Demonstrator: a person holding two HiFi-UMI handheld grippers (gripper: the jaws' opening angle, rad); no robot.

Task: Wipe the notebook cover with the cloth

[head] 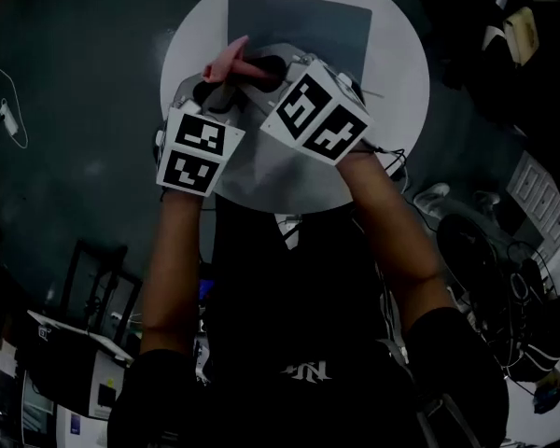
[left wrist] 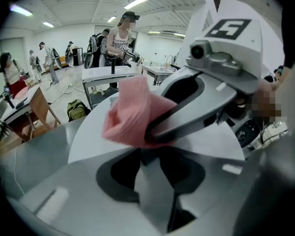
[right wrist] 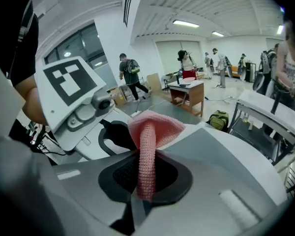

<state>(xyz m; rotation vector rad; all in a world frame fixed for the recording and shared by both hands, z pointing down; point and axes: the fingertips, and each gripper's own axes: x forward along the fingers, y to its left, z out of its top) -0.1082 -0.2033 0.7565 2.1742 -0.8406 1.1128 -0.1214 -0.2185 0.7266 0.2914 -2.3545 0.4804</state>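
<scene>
A dark grey notebook [head: 299, 21] lies flat at the far side of the round white table [head: 392, 91]. Both grippers hover close together over the table's near half. My right gripper [right wrist: 148, 132] is shut on a pink knitted cloth [right wrist: 157, 124], and a strip of it runs down between its jaws. From the head view the cloth [head: 229, 62] sticks out to the left of the right gripper [head: 261, 68], just short of the notebook. My left gripper [left wrist: 145, 154] stands open right under the bunched cloth [left wrist: 130, 114], jaws apart; whether they touch it I cannot tell.
Around the table there is dark floor with cables, a chair frame [head: 98, 287] and black bags [head: 490, 269]. The gripper views show several people, work tables [right wrist: 187, 90] and a green backpack [left wrist: 77, 109] farther back in the room.
</scene>
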